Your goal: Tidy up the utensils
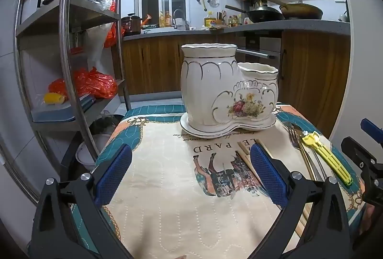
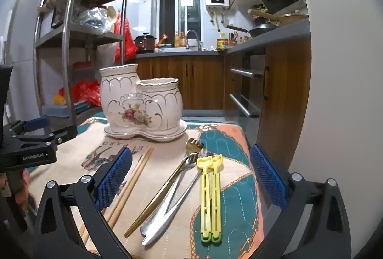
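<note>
Both tools are up and nothing is taken yet: the left tool hangs spread wide over the patterned cloth, empty, and the right tool is spread just as wide, also empty, hovering right above the cutlery. The white ceramic holder stands on its saucer at the far end of the counter, taller pot to the left and shorter pot to the right as the right wrist sees it, both looking empty from here.

Nearer in lies the work: a pair of wooden chopsticks on the left, then a gold fork tangled with a silver fork and what may be a knife, their shafts crossing, then the yellow plastic pair just beside them on the right.

Here is the risk, I reckon: those metal pieces overlap, so a pinch on one may drag or flip its neighbour, perhaps off the counter's right edge, which is close. Flat, slick handles on soft quilted cloth could slide out of the pads. The chopsticks lie partly under the right tool's left finger, so a careless drop may scatter them. And the holder is tall ceramic on a loose saucer; a long utensil knocked against its rim might tip it
</note>
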Demonstrator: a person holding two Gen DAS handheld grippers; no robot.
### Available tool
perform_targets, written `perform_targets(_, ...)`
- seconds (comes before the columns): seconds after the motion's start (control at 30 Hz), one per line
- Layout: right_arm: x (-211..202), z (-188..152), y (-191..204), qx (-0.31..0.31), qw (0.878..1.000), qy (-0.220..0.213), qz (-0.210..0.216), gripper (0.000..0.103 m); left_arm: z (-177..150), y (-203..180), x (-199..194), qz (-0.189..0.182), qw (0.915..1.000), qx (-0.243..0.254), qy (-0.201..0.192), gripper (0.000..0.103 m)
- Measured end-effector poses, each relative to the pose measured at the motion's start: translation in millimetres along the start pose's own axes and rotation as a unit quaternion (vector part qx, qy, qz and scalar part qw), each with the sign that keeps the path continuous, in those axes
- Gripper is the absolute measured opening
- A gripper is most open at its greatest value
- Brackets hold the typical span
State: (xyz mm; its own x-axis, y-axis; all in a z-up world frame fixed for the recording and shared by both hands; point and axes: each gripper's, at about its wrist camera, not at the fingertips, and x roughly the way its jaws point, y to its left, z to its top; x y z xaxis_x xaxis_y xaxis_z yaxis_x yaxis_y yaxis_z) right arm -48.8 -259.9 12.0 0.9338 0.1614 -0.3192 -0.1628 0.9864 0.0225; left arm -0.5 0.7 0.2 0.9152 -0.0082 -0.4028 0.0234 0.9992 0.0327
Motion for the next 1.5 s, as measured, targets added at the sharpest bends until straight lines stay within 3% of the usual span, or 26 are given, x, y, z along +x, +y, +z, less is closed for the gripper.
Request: perform_targets(1.5, -2.2, 0.0, 4.1, -0.007, 1.000, -0.005, 0.001, 0.098, 1.6, -1.8, -8.2, 0.000, 0.9999, 0.011, -0.004, 0.098)
